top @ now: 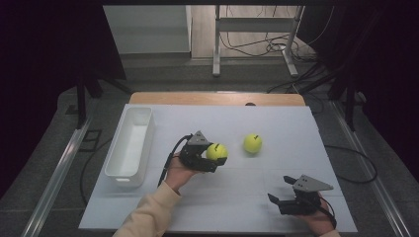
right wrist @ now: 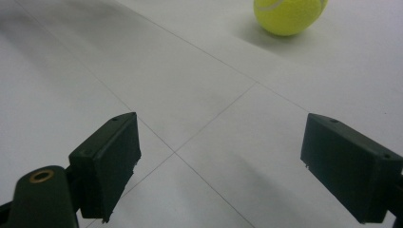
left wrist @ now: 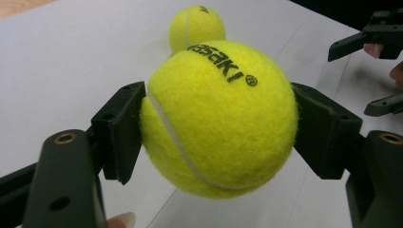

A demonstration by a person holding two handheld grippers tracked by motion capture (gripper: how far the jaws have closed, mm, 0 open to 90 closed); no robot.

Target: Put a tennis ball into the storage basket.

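My left gripper point(top: 217, 158) is shut on a yellow tennis ball point(top: 216, 151) and holds it just above the white table, near the middle. Seen in the left gripper view, that held ball point(left wrist: 218, 118) sits squeezed between both black pads point(left wrist: 121, 130). A second tennis ball point(top: 252, 143) rests on the table to its right, also behind the held one as the far ball point(left wrist: 197, 26). At the front right my right gripper point(top: 280, 190) stands open over bare table, its jaws wide apart around empty space point(right wrist: 218, 166). The loose ball point(right wrist: 289, 16) lies ahead of it.
A white rectangular bin point(top: 130, 145) stands empty at the table's left side. The white table top point(top: 296, 123) ends at a wooden strip at the back. Dark floor, cables and a metal stand lie beyond.
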